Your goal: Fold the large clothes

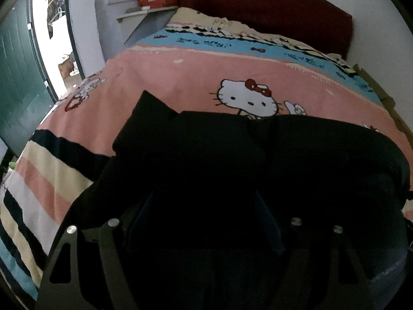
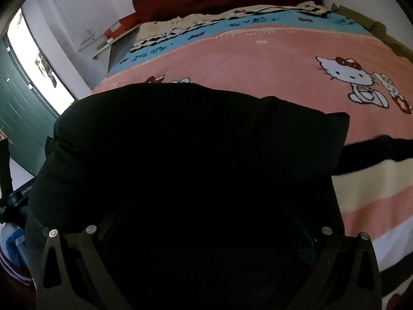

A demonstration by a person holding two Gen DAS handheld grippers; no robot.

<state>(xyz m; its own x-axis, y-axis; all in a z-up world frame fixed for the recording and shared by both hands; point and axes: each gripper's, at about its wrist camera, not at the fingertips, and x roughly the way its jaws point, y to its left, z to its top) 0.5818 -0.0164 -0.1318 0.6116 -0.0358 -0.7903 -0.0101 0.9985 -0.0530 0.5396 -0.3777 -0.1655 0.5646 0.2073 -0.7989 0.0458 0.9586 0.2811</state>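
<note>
A large black garment (image 1: pixel 232 160) lies bunched on the pink cartoon-cat blanket (image 1: pixel 167 77) near the bed's front edge. It fills the lower part of the left wrist view and drapes over my left gripper (image 1: pixel 206 206), hiding the fingertips; only faint blue finger edges (image 1: pixel 144 206) show, set apart. In the right wrist view the same garment (image 2: pixel 193 142) covers my right gripper (image 2: pixel 209 219) entirely. Whether either gripper holds the cloth is hidden by the dark fabric.
The bed has a dark red headboard (image 1: pixel 258 5) against a white wall. A shelf with an orange box (image 1: pixel 157 0) stands at the bed's left. A green door (image 1: pixel 18 77) and a bright doorway are on the left. Cardboard (image 2: pixel 361 20) lies along the bed's right edge.
</note>
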